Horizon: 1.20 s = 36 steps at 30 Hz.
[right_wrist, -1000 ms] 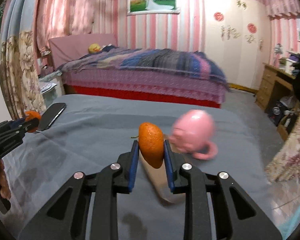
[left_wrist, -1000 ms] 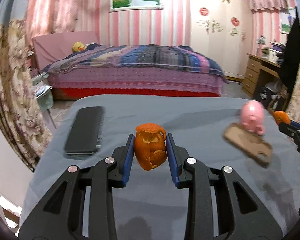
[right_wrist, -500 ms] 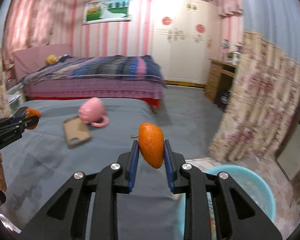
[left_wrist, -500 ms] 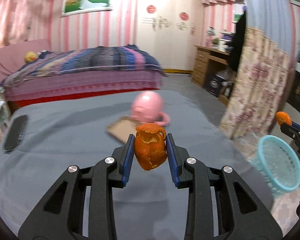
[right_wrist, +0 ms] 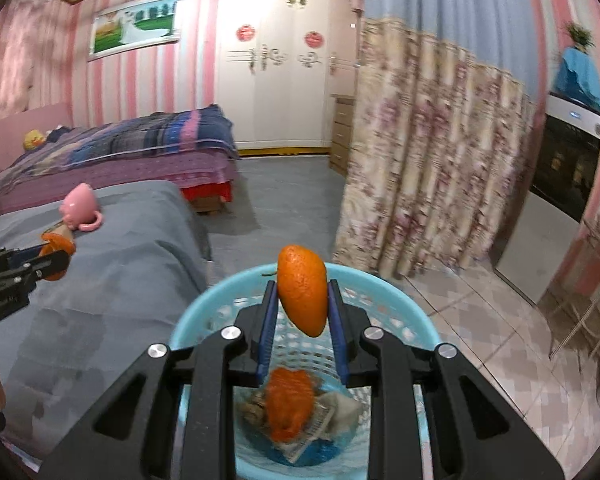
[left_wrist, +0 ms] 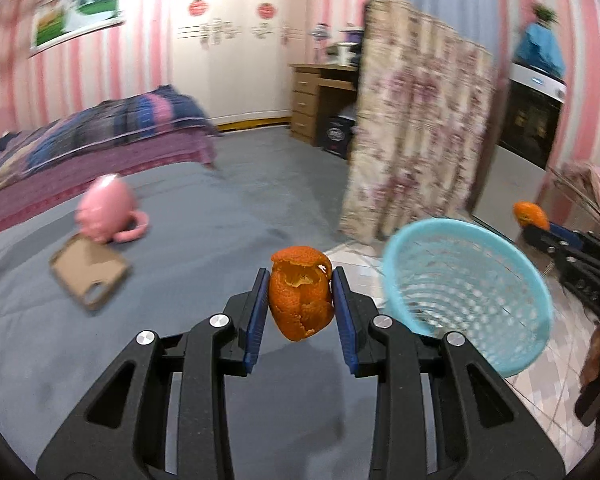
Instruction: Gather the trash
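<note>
My left gripper point(left_wrist: 301, 296) is shut on a hollow orange peel point(left_wrist: 300, 298) over the grey table's right edge, just left of the light blue basket point(left_wrist: 466, 292). My right gripper point(right_wrist: 302, 300) is shut on another piece of orange peel point(right_wrist: 302, 288) directly above the basket point(right_wrist: 204, 320), which holds an orange peel point(right_wrist: 290, 404) and crumpled paper point(right_wrist: 332, 412). In the left wrist view the right gripper point(left_wrist: 540, 226) shows at the far right; in the right wrist view the left gripper point(right_wrist: 54, 252) shows at the left.
A pink mug point(left_wrist: 108, 210) and a brown phone case point(left_wrist: 90, 274) lie on the grey table point(left_wrist: 180, 240). A floral curtain point(right_wrist: 424, 160) hangs behind the basket. A bed point(right_wrist: 120, 152) stands beyond the table. The floor beside the basket is tiled.
Both grippers have swung right from over the table toward the basket, each still holding its peel. The right gripper now hangs over the basket's opening.
</note>
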### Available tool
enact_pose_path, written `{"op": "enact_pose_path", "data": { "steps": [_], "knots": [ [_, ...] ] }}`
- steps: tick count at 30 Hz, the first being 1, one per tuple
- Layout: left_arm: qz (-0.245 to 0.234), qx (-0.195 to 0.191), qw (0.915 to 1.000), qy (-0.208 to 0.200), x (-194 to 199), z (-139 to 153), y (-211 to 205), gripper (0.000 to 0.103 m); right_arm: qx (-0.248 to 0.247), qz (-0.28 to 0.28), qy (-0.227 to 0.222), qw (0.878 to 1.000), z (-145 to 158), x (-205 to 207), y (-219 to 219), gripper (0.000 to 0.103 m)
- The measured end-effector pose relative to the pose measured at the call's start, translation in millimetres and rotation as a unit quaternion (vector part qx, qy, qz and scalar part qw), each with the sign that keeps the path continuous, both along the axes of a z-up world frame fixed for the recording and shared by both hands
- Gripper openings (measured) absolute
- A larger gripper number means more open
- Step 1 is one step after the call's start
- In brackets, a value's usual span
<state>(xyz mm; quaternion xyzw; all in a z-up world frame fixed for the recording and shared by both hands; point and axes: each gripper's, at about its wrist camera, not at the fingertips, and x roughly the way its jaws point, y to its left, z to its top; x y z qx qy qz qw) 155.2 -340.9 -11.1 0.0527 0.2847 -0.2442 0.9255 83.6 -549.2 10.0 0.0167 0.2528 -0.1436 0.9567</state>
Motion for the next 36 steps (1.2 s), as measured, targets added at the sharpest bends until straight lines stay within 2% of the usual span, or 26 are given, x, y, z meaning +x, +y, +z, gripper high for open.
{"op": "enact_pose_path", "data": {
  "steps": [7,10,17,19,21,22,25,27,31,36],
  "knots": [
    [-0.061,-0.003,0.9981,0.007,-3,-6,-61,0.030,0.020,-0.031,-0.004,0.999,-15,-14,-36,0.025],
    [-0.070,0.010,0.9975,-0.001,-3,-9,-80,0.030,0.030,-0.042,-0.009,0.999,-18,-19,-46,0.025],
    [-0.098,0.013,0.9951,0.001,3,-16,-119,0.031,0.037,-0.061,-0.009,0.997,-24,-24,-60,0.025],
    [-0.103,0.007,0.9947,0.007,6,-15,-123,0.041,0.038,-0.062,-0.007,0.997,-27,-26,-62,0.025],
    [-0.092,0.007,0.9958,0.000,9,-12,-123,0.081,0.039,-0.063,-0.006,0.997,-29,-26,-63,0.025],
    [-0.080,0.004,0.9967,-0.011,10,-9,-120,0.085,0.040,-0.064,-0.004,0.997,-30,-26,-62,0.025],
    [-0.072,0.000,0.9972,-0.017,13,-3,-108,0.089,0.037,-0.065,-0.001,0.997,-33,-24,-61,0.025],
    [-0.059,-0.001,0.9980,-0.023,15,2,-100,0.097,0.035,-0.066,0.001,0.997,-35,-24,-60,0.025],
    [-0.032,-0.004,0.9988,-0.037,18,13,-74,0.097,0.039,-0.071,0.000,0.997,-39,-23,-58,0.025],
    [-0.023,0.010,0.9986,-0.047,15,16,-56,0.097,0.042,-0.072,0.003,0.997,-42,-17,-53,0.025]
  ]
}}
